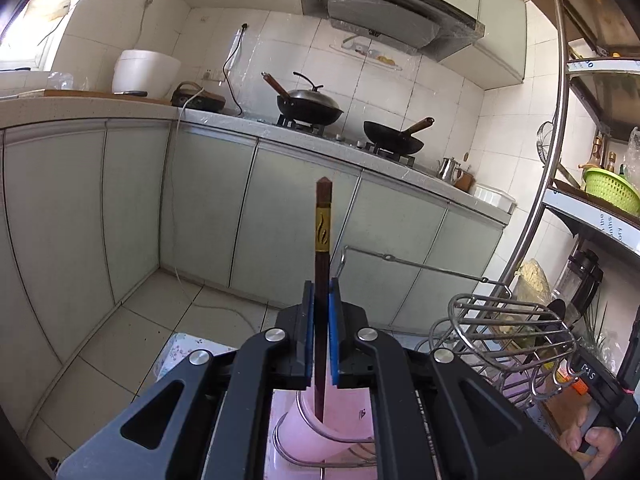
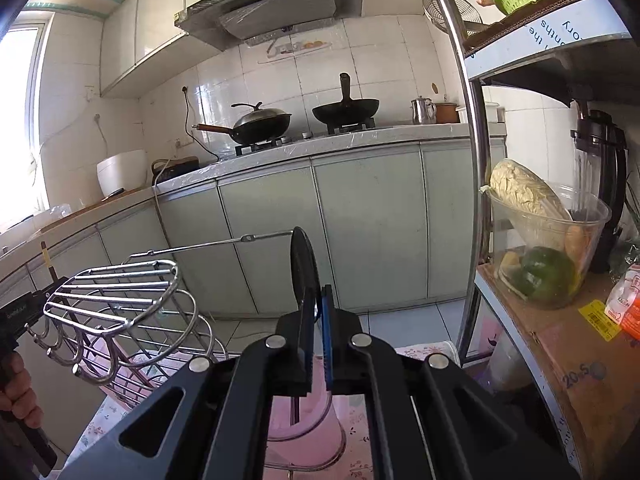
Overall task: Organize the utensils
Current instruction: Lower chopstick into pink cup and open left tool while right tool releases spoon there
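- A dark chopstick (image 1: 322,280) with a gold band stood nearly upright, pinched between the blue pads of the left gripper (image 1: 322,312), its lower tip just above a pink cup (image 1: 312,432).
- The right gripper (image 2: 317,312) was clamped on a black slotted utensil (image 2: 303,268), edge-on, above the pink cup (image 2: 308,420) in its wire ring.
- A steel wire rack (image 2: 116,304) stood beside, on a floral cloth (image 2: 100,412).
- Beyond, two woks (image 2: 346,110) sat on the stove.
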The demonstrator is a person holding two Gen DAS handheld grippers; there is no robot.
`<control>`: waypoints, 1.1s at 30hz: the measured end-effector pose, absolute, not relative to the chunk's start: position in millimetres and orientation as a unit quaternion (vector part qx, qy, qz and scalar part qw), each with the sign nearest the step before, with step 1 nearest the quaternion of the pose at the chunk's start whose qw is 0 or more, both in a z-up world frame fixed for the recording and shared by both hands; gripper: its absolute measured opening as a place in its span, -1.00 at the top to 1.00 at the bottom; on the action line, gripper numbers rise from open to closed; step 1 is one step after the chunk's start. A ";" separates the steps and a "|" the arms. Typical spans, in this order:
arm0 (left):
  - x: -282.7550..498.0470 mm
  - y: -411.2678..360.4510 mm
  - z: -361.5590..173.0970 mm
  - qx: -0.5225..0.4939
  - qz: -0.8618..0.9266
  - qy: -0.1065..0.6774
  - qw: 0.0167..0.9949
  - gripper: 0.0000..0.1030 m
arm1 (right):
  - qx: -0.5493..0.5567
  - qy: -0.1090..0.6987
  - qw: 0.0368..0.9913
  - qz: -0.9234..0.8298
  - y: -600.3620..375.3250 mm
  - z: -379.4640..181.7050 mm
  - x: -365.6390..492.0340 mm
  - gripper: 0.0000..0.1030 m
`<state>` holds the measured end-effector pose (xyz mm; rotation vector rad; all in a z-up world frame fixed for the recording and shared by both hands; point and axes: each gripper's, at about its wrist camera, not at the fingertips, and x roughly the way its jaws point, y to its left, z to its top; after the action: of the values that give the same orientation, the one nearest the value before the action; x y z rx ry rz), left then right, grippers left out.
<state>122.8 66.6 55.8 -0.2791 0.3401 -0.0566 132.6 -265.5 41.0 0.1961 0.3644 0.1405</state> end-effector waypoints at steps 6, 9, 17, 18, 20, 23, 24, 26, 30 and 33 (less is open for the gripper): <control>120.4 67.4 55.5 -0.140 -0.022 0.194 0.971 0.67 | 0.103 0.215 0.969 0.068 -268.4 39.9 133.2 0.62; 115.9 66.9 56.4 -0.142 -0.023 0.205 0.968 0.36 | 0.108 0.228 0.965 0.071 -269.0 40.0 132.2 0.38; 96.0 69.2 52.2 -0.135 -0.019 0.230 0.964 0.27 | 0.096 0.235 0.966 0.057 -266.4 45.0 109.8 0.26; 93.5 69.5 51.5 -0.135 -0.019 0.233 0.963 0.27 | 0.097 0.236 0.965 0.055 -266.8 45.3 106.7 0.26; 85.5 69.5 47.9 -0.136 -0.021 0.242 0.961 0.27 | 0.100 0.242 0.964 0.047 -267.6 44.0 100.9 0.25; 74.7 67.2 43.3 -0.131 -0.026 0.252 0.958 0.27 | 0.106 0.256 0.960 0.042 -267.3 38.3 94.4 0.25; 69.9 66.0 40.9 -0.129 -0.028 0.256 0.958 0.27 | 0.106 0.262 0.958 0.042 -266.5 35.3 91.9 0.25; 64.3 63.9 37.6 -0.127 -0.032 0.263 0.956 0.27 | 0.106 0.274 0.955 0.041 -264.1 28.9 86.3 0.25; 53.3 58.8 27.7 -0.123 -0.038 0.279 0.952 0.27 | 0.104 0.297 0.948 0.044 -258.8 16.4 78.0 0.25; 47.7 53.7 20.9 -0.116 -0.039 0.290 0.949 0.27 | 0.101 0.312 0.944 0.048 -254.4 9.7 73.4 0.25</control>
<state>47.7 53.7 20.9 -0.2359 0.5909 -0.0797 73.4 -254.4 9.7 0.2068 0.6352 0.0982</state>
